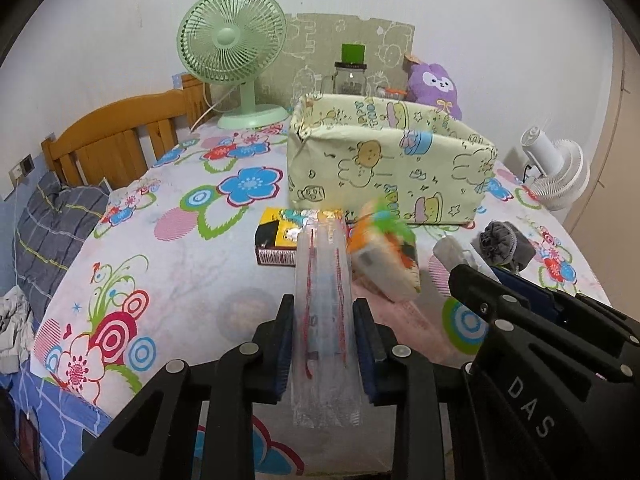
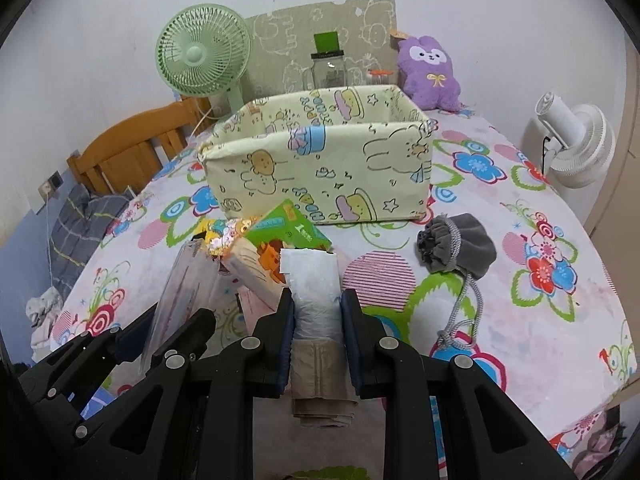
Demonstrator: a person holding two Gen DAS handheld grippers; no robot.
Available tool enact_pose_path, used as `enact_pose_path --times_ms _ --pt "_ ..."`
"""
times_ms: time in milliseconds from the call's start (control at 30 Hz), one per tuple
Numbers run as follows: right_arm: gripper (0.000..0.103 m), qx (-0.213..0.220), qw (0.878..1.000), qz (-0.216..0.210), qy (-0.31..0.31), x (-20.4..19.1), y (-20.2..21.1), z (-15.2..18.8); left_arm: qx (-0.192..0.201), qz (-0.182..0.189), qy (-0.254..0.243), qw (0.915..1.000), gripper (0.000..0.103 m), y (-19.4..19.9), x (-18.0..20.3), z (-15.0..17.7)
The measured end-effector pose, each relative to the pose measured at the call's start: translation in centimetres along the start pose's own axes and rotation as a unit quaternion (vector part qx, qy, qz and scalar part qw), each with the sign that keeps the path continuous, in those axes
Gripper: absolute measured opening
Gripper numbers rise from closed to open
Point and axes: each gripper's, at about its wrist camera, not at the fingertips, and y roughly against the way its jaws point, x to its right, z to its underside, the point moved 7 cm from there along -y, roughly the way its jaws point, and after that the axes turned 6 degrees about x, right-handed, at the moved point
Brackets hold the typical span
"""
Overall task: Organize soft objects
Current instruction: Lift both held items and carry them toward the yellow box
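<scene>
My left gripper is shut on a clear plastic packet with red stitching, held above the flowered bedsheet; the packet also shows in the right wrist view. My right gripper is shut on a white and beige wrapped soft pack. A pale yellow cartoon-print fabric box stands open ahead, and in the right wrist view. A tissue pack with orange and green print and a yellow-black carton lie in front of it. A grey drawstring pouch lies to the right.
A green desk fan, a glass jar and a purple plush stand behind the box against the wall. A white fan is at the right edge. A wooden headboard and grey pillow lie left.
</scene>
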Motion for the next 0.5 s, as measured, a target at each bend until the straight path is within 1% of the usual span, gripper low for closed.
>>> enact_pose_path --times_ms 500 --pt "0.026 0.035 0.999 0.000 -0.008 1.0 3.3 -2.5 0.037 0.011 -0.016 0.9991 0.027 2.7 2.4 -2.7"
